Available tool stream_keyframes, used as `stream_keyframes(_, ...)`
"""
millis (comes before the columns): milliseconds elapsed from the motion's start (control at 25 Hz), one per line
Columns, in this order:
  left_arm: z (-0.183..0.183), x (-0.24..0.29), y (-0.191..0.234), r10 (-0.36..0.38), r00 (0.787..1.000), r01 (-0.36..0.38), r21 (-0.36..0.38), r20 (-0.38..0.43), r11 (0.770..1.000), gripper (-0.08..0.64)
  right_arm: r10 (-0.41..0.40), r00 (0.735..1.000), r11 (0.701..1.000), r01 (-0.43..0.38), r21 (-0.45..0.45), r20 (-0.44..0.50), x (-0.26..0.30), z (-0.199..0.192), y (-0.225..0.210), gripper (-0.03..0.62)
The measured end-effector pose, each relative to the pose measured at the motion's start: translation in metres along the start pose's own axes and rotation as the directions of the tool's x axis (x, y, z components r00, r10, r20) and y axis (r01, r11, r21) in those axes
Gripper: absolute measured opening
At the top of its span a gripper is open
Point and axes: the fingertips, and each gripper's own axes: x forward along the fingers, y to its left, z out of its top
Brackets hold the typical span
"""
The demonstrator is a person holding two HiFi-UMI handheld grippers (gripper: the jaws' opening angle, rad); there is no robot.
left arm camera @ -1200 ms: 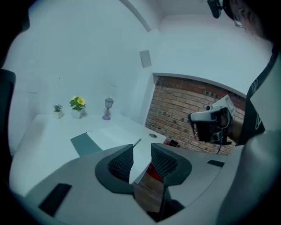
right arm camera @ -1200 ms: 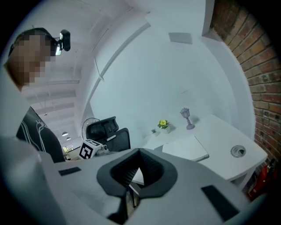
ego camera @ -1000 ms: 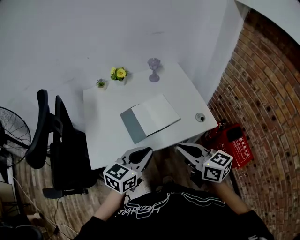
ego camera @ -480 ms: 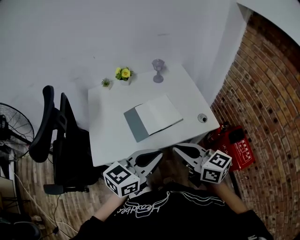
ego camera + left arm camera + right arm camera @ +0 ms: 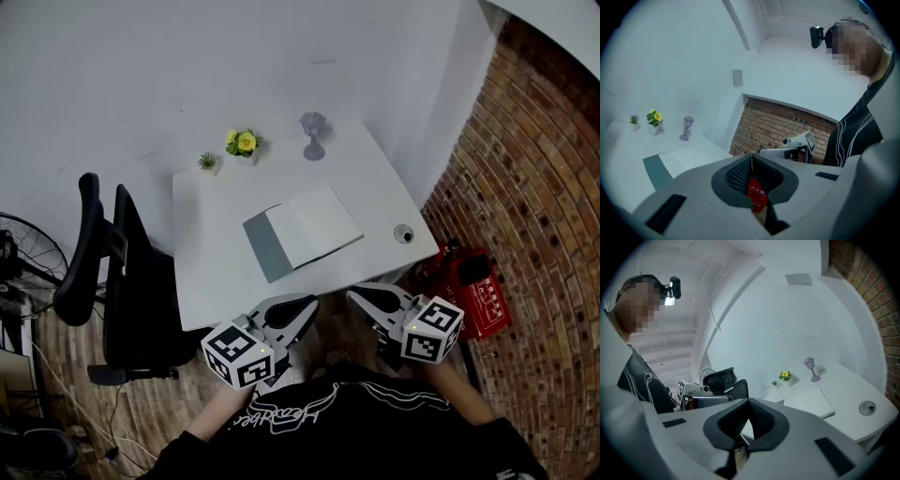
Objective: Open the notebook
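Grey-covered, white-paged notebook (image 5: 302, 234) lay mid white counter (image 5: 375, 178), beyond near edge, ahead of both tongs, long axis slanted. Left tongs (image 5: 302, 306) closed, empty, nearer grey flap; right tongs (image 5: 358, 295) likewise.

A big white wall (image 5: 141, 75) stands at the back, plain and bare. A white worktop (image 5: 384, 187) is pushed up against it. The floor (image 5: 534, 187) is made of red-brown bricks, and it runs all round the worktop. A black chair (image 5: 141, 309) on wheels stands to the left, just beside the worktop. Further left, at the edge, is a round black fan (image 5: 28, 258). A thin cable (image 5: 56, 403) lies on the floor near it. On the right, a red box (image 5: 473, 286) sits on the bricks, near the worktop's corner. The light is soft and even
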Motion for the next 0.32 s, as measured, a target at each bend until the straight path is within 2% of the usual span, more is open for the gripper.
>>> stream_keyframes(320,0.009,0.009,0.016,0.056,0.998,-0.056,-0.013,-0.008,0.998,0.035,0.017,0.999,1.0,-0.017,-0.001,-0.028,0.006,0.011,-0.016,0.0)
